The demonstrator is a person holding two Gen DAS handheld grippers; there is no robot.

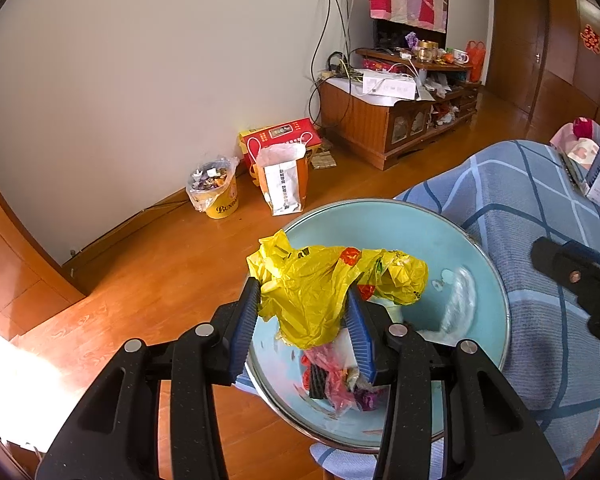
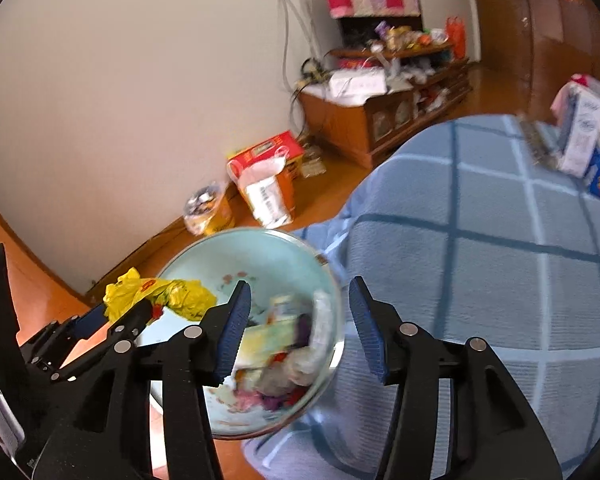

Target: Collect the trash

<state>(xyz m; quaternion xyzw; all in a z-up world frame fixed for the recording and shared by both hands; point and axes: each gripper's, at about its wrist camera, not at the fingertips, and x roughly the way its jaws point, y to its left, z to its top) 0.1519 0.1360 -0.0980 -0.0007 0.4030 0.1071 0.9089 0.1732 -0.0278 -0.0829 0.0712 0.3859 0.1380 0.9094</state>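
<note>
My left gripper point(image 1: 304, 300) is shut on a crumpled yellow plastic bag point(image 1: 316, 288) and holds it above a light blue basin point(image 1: 400, 224). The basin holds wrappers and other trash point(image 1: 340, 380). In the right wrist view the yellow bag point(image 2: 160, 294) sits in the left gripper over the basin's point(image 2: 268, 248) left rim. My right gripper point(image 2: 300, 308) is open and empty, hovering over the basin's right rim and the trash point(image 2: 284, 352) inside it. The right gripper also shows at the right edge of the left wrist view point(image 1: 576, 276).
The basin rests at the edge of a blue checked bedspread point(image 1: 540, 216). A yellow bin full of trash point(image 1: 216, 192) stands by the wall, next to a paper bag point(image 1: 284, 184) and a red box point(image 1: 280, 132). A cluttered wooden cabinet point(image 1: 396, 120) stands behind. Cartons point(image 2: 584, 140) lie on the bed.
</note>
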